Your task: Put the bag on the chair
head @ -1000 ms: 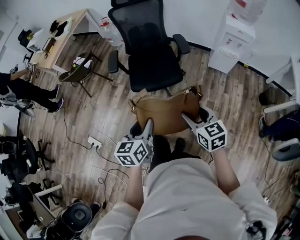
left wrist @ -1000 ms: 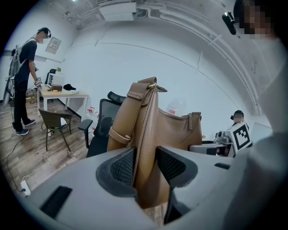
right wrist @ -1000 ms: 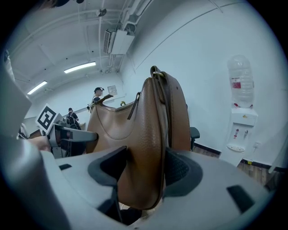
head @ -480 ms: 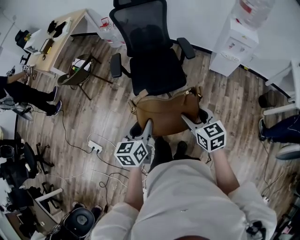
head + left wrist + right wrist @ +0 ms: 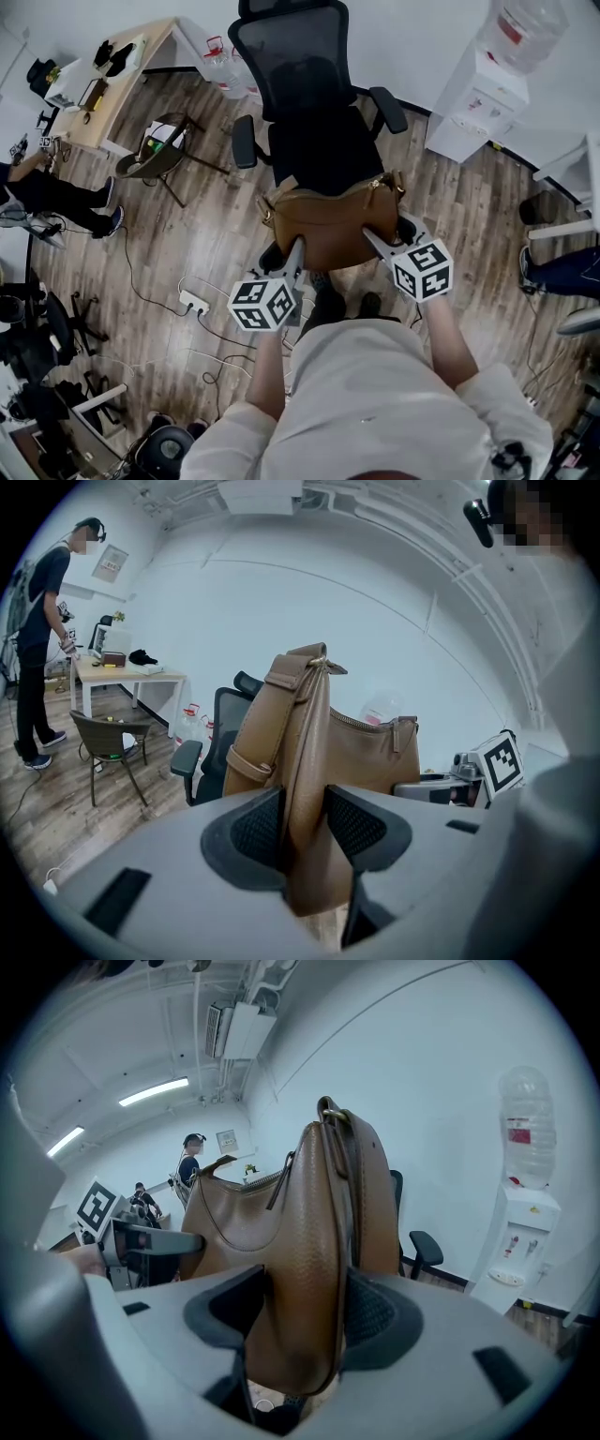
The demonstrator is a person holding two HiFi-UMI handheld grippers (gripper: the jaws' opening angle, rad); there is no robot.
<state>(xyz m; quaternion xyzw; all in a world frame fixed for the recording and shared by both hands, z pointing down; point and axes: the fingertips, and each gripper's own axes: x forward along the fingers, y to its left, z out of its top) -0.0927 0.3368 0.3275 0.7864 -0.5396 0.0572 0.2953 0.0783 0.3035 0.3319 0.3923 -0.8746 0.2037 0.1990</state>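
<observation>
No word or number is coming through clearly anywhere I'm looking. The marker cube on the left gripper and the marker cube on the right gripper are showing only black-and-white square patterns, no letters. The water bottle on the dispenser is wearing a red label whose print is blurring out. A framed sheet is hanging in the background, too small to read.

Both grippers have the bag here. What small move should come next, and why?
Probably carry the bag a little forward, over the chair seat, before lowering. The left gripper and right gripper clamp its two ends, and it appears to hang at the seat's front edge, not on it.
</observation>
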